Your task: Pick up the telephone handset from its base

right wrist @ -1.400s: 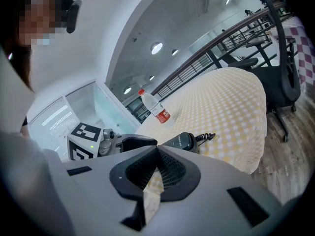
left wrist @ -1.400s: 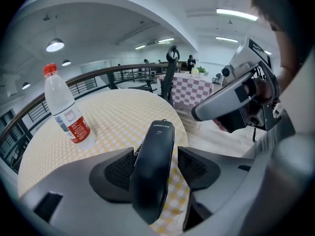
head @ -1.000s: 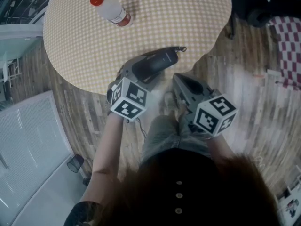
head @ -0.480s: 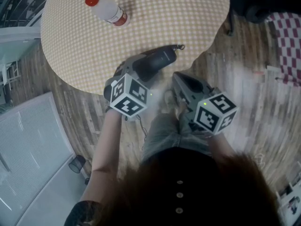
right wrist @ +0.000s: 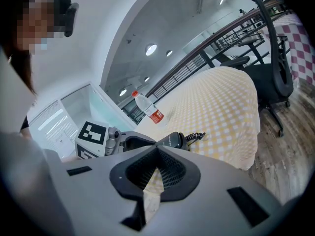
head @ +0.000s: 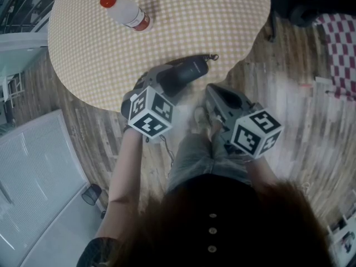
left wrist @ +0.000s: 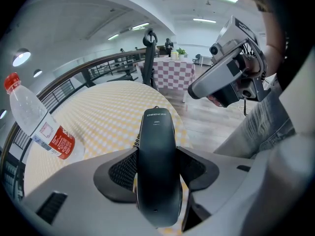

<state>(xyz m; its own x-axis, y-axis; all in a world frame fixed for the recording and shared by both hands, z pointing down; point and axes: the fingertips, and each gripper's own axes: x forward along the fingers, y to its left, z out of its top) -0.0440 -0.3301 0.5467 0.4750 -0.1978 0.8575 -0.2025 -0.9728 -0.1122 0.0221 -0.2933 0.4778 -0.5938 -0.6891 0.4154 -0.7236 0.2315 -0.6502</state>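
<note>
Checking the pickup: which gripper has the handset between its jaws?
The left gripper: the black handset sits between its jaws, while the right gripper holds nothing.

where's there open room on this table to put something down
The table is bare cloth across its middle and right, between the bottle at far left and the handset. The near edge is crowded, with the left gripper on the handset.

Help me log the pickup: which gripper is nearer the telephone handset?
Left. The left gripper has the telephone handset between its jaws; the right gripper hangs apart from it, empty.
</note>
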